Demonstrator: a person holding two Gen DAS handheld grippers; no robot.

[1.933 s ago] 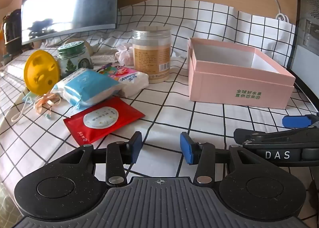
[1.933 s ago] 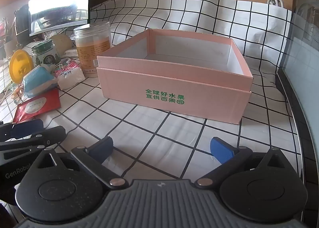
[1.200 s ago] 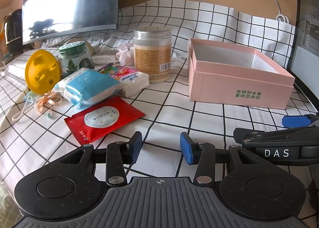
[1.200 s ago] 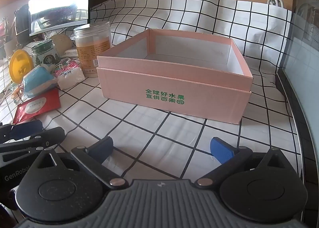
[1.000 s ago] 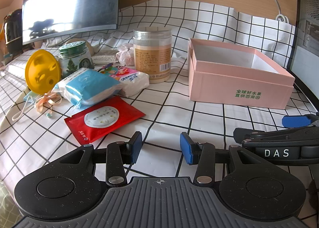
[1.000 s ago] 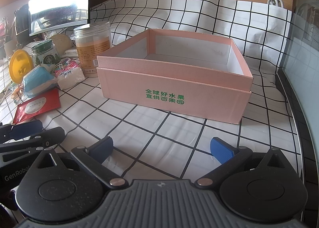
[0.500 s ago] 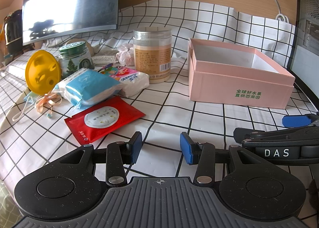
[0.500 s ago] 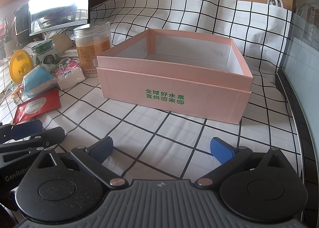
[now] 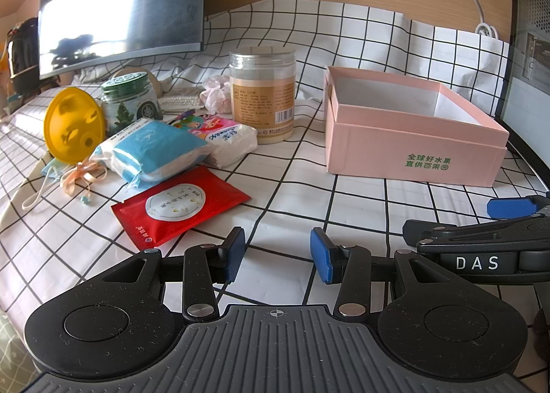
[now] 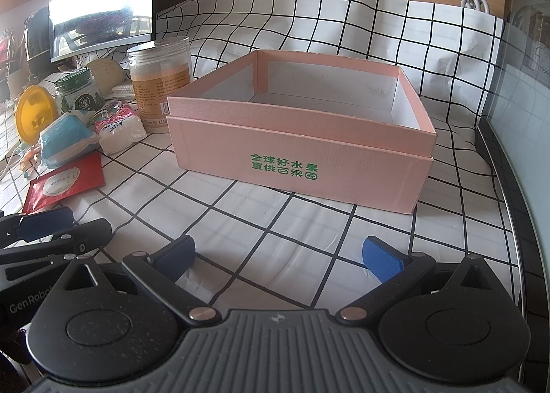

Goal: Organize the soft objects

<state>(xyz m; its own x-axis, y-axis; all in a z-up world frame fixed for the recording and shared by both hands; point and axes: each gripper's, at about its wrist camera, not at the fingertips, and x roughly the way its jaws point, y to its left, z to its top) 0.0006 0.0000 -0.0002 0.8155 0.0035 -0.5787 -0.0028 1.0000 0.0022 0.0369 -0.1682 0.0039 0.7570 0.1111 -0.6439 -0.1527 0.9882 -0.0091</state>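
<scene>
Left wrist view: left gripper (image 9: 277, 251) low over the checked tablecloth (image 9: 361, 207), jaws parted, holding nothing. Red sachet (image 9: 181, 203) lies just ahead-left; blue tissue pack (image 9: 151, 150) and white tissue pack (image 9: 228, 138) touch behind it, near the clear jar (image 9: 263, 94). Pink box (image 9: 412, 149) sits to the right.

Right wrist view: right gripper (image 10: 277, 253) spread wide, holding nothing, facing the pink box (image 10: 299, 159); soft packs well left.

The left gripper (image 9: 277, 255) is matte black plastic, dust-flecked; blue ribbed pads (image 9: 322, 255) tip its fingers; silver rivets pin the linkages; a ridged grey plate sits between two round discs; the right gripper (image 10: 277, 256) matches, its side lettered "DAS".
</scene>
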